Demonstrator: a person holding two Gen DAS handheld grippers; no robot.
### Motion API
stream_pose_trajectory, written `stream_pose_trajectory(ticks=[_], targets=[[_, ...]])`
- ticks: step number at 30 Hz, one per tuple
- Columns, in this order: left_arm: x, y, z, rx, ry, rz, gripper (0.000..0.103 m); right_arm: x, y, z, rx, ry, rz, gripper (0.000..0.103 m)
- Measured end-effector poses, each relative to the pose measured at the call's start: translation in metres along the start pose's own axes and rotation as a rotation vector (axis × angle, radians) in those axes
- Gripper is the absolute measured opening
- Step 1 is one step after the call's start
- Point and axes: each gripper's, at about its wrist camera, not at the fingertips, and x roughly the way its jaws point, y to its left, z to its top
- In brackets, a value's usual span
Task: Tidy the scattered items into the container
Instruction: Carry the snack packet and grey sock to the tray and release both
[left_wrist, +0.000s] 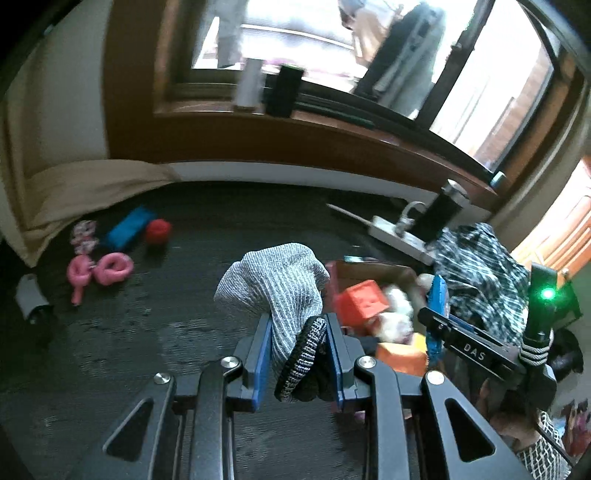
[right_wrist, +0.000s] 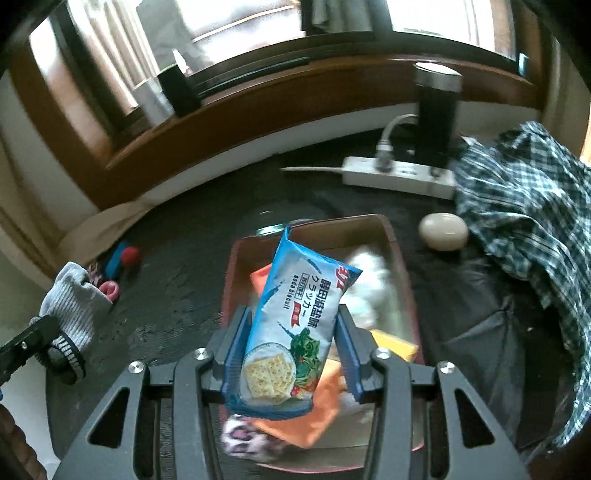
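The left gripper (left_wrist: 297, 354) was clamped on a grey sock (left_wrist: 275, 284), its blue pads pressing the ribbed cuff while the toe end flopped upward above the dark mat (left_wrist: 166, 332). The right gripper (right_wrist: 291, 354) gripped a blue cracker pack (right_wrist: 295, 325) between its pads, the pack standing tilted over the box (right_wrist: 395, 243). The box sat on the mat and already held an orange block (left_wrist: 360, 301), something white and fluffy (right_wrist: 369, 284) and a yellow piece (right_wrist: 397, 345). Still scattered on the mat to the far left were a pink toy (left_wrist: 101, 271), a blue block (left_wrist: 127, 229) and a red ball (left_wrist: 158, 230). An egg-shaped thing (right_wrist: 443, 232) lay just right of the box, near a checked shirt (right_wrist: 528, 206) and a power strip (right_wrist: 399, 175).
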Motion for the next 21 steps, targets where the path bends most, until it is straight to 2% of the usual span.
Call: stream_pose_trajectory(ticks=[6,10,12,13,14,16,21], targets=[[0.026,-0.046,0.010,0.035,0.015,-0.063,0.028,-0.004,-0.031,0.012,0.010,-0.017,-0.001,0.048],[0.053,-0.072,0.011,0.062,0.067,-0.115,0.028,-0.002,-0.037,0.019,0.002,-0.018,0.011,0.048],[0.070,-0.085,0.010,0.093,0.118,-0.144,0.035,0.000,-0.039,0.023,-0.004,-0.017,0.017,0.048],[0.076,-0.089,0.009,0.102,0.132,-0.135,0.051,0.003,-0.040,0.026,-0.008,-0.014,0.023,0.048],[0.081,-0.092,0.007,0.111,0.145,-0.122,0.063,0.005,-0.041,0.029,-0.012,-0.012,0.028,0.048],[0.085,-0.093,0.005,0.107,0.150,-0.114,0.071,0.010,-0.040,0.033,-0.024,-0.006,0.038,0.048],[0.093,-0.081,0.010,0.068,0.163,-0.066,0.072,0.025,-0.035,0.040,-0.049,0.018,0.064,0.048]])
